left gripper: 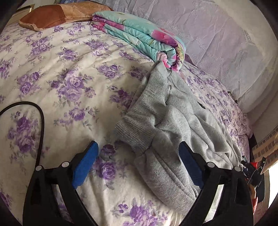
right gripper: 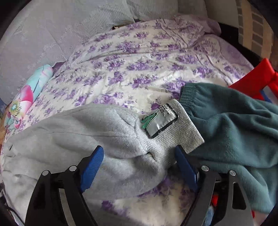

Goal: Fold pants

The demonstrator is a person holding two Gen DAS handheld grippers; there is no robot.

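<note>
- While both grippers hang low over the bed, the soft grey fleece pants (left gripper: 175, 125) lie in a crumpled heap on the white bedspread with purple flowers (left gripper: 60, 73).
- The left gripper (left gripper: 138, 165) has its two blue fingers (left gripper: 85, 165) spread wide apart, and it holds nothing.
- One ribbed grey cuff (left gripper: 133, 133) of the pants sits between those fingers, and the right-hand finger touches the grey cloth.
- The right gripper (right gripper: 139, 166) also has its blue fingers (right gripper: 92, 168) wide apart, and it holds nothing.
- A bunched fold of the grey pants (right gripper: 86, 139) lies between the right gripper's fingers, and the cloth touches both of them.
- A shiny white label with a green mark (right gripper: 159, 120) shows on the ribbed grey waistband (right gripper: 180, 132), just past the right gripper.
- A dark green fleece garment (right gripper: 234, 130) lies beside the waistband and partly on top of it.
- A folded quilt in light blue and pink (left gripper: 139, 36) rests on the bed, touching the far end of the grey pants.
- A brown cushion (left gripper: 57, 15) sits at the far end of the bed.
- A red plastic thing (right gripper: 257, 81) shows behind the green garment, but it is not clear what it is.
- A black cable (left gripper: 41, 125) curves up beside the left gripper.
</note>
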